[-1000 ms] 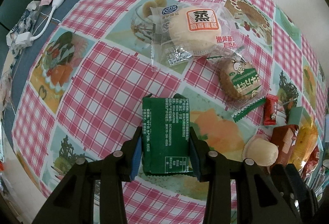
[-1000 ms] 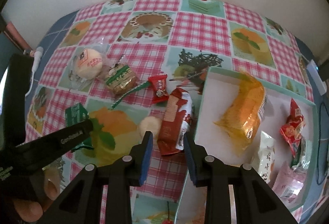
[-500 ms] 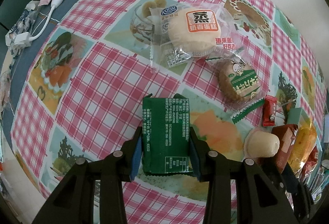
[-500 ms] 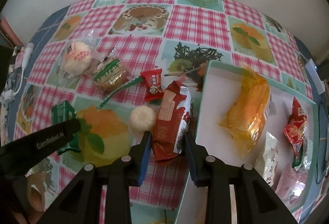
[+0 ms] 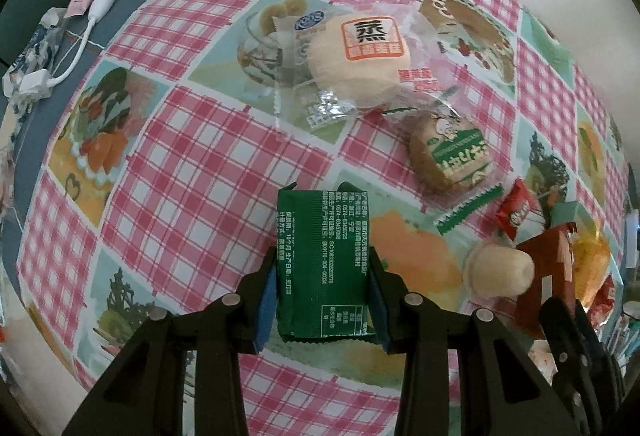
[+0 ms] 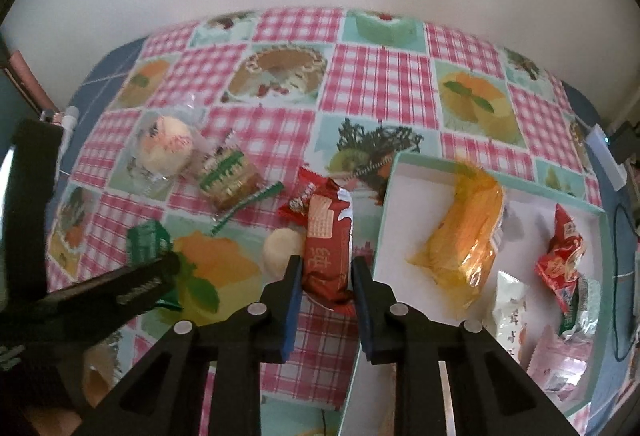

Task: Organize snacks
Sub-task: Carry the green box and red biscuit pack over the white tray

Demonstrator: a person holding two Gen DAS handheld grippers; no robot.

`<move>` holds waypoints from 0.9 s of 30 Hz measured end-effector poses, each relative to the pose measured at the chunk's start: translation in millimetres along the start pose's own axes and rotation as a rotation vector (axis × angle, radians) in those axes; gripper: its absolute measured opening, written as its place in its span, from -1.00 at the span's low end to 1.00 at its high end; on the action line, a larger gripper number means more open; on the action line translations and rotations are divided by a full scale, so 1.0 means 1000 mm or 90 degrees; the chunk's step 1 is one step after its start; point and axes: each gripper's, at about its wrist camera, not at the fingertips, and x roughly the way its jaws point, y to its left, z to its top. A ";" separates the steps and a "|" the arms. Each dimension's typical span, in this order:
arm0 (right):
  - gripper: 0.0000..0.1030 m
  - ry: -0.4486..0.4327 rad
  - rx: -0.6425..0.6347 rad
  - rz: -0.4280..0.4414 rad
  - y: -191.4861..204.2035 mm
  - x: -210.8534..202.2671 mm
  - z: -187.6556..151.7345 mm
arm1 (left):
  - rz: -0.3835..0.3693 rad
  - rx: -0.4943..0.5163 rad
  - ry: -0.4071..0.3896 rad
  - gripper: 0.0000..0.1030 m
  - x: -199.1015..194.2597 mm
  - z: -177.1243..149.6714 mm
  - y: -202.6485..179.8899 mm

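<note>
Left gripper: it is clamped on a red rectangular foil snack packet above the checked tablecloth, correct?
Not red. The left gripper is clamped on a green rectangular foil snack packet above the checked tablecloth, as the left wrist view shows.

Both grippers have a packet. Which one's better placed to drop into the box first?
Right. The right gripper grips the red wafer packet right beside the box; the left gripper with the green packet sits farther away.
</note>
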 end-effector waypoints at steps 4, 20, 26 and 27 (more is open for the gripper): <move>-0.50 -0.016 0.010 0.014 -0.003 -0.014 0.002 | -0.009 0.008 -0.017 -0.20 -0.012 -0.001 -0.007; -0.50 -0.079 0.137 -0.026 -0.087 -0.079 -0.008 | -0.074 0.126 -0.095 -0.20 -0.075 -0.030 -0.060; -0.50 -0.082 0.201 -0.045 -0.130 -0.093 -0.015 | -0.104 0.215 -0.102 -0.20 -0.088 -0.059 -0.103; -0.50 -0.084 0.208 -0.046 -0.135 -0.096 -0.016 | -0.108 0.232 -0.101 -0.20 -0.090 -0.064 -0.111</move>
